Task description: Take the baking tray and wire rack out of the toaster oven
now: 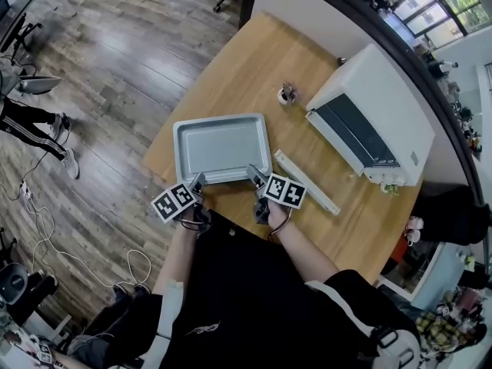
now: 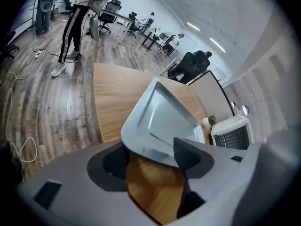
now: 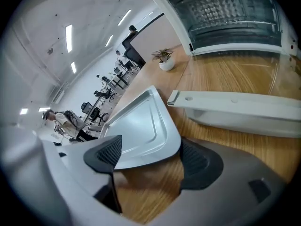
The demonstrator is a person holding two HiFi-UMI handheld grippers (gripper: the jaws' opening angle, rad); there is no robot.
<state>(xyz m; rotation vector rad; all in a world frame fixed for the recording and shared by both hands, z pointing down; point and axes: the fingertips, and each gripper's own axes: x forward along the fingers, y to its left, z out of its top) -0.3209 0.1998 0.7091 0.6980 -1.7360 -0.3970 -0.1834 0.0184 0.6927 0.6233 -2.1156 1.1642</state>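
My left claw [image 2: 150,153] stands open, with the near rim of the baking tray [image 2: 162,121] between its pads but not pinched. My right claw [image 3: 150,163] is open the same way at the rim's other end. Taking one edge with two claws would hold so wide a tray level. It lies flat on the table [image 1: 238,75], well apart from the toaster oven [image 1: 377,121], so I judge it set down. A long white piece [image 1: 307,181] lies just beside it. I cannot pick out the wire rack.

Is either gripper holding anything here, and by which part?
Nothing is held. The left gripper and right gripper stand open around the near rim of the baking tray, which lies on the table.
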